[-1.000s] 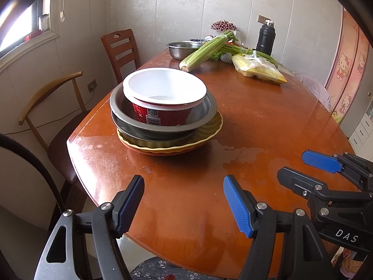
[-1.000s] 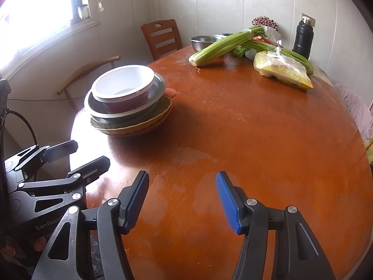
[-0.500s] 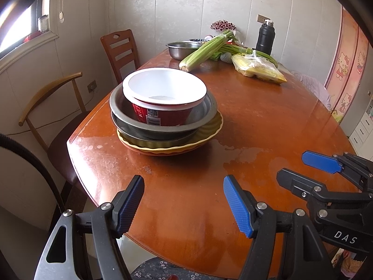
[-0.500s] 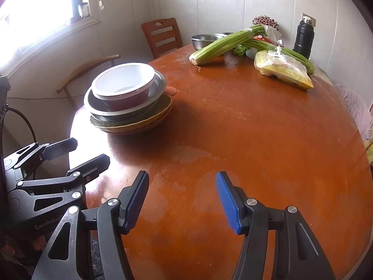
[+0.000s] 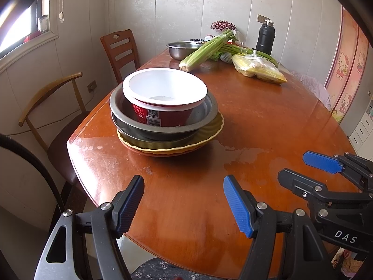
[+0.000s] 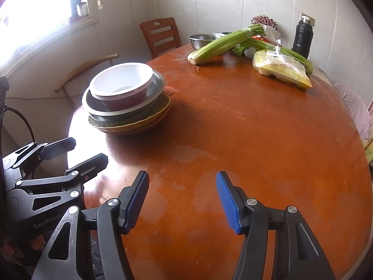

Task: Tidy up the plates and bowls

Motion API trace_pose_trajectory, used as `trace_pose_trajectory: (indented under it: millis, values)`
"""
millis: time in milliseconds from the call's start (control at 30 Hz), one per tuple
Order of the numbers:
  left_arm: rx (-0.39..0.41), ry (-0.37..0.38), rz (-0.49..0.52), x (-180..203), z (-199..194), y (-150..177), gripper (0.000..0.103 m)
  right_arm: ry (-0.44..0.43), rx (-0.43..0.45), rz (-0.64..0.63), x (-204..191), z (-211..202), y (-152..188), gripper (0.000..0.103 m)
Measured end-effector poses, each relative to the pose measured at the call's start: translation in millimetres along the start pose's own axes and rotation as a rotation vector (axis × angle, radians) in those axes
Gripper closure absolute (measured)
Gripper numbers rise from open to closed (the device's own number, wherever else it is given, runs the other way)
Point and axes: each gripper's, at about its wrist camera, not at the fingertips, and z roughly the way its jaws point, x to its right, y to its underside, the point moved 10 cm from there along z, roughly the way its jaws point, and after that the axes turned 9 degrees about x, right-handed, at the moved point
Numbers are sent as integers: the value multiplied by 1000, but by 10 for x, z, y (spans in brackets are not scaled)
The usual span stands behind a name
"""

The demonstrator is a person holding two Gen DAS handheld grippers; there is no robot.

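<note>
1. At the table's (image 5: 268,126) left edge stands a stack of dishes: a white bowl (image 5: 165,88) with a red outside sits in a grey metal basin (image 5: 205,116), which rests on a dark plate (image 5: 130,137), a yellow scalloped plate (image 5: 216,126) and what looks like an orange plate at the bottom. Largest below and smallest on top, so the pile sits steady; judged from that, the sorting looks largely done or not yet begun.
2. Two chairs (image 5: 121,49) stand off that left edge, clear of the stack.
3. The left gripper (image 5: 184,200) hangs over the near edge of the table, its blue pads spread with nothing between them, well short of the stack and aimed roughly toward it.
4. The right gripper (image 6: 181,198) hovers beside it over the near edge, pads likewise apart and empty, above bare wood. Both seem held in a waiting pose, ready to reach for either side of the pile.
5. At the far end lie things outside the stack: a steel bowl (image 5: 181,49) at the far left corner, then a bunch of celery (image 5: 205,51), a bag of corn (image 5: 258,68) and a black flask (image 5: 265,38) by the wall.
6. The steel bowl may be the one dish left to gather; reaching it would mean going past the celery leaning against it.
</note>
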Motion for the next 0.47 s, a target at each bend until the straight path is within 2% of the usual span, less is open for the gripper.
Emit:
trace_pose_trajectory:
  millis: [300,467]
  values:
    - [-11,-18,15,10,90,-15,32,9,-2,5,70,2,3,41]
    - [11,-18,23,23,123,-233,32,11,9,70,345,-86,-19,41]
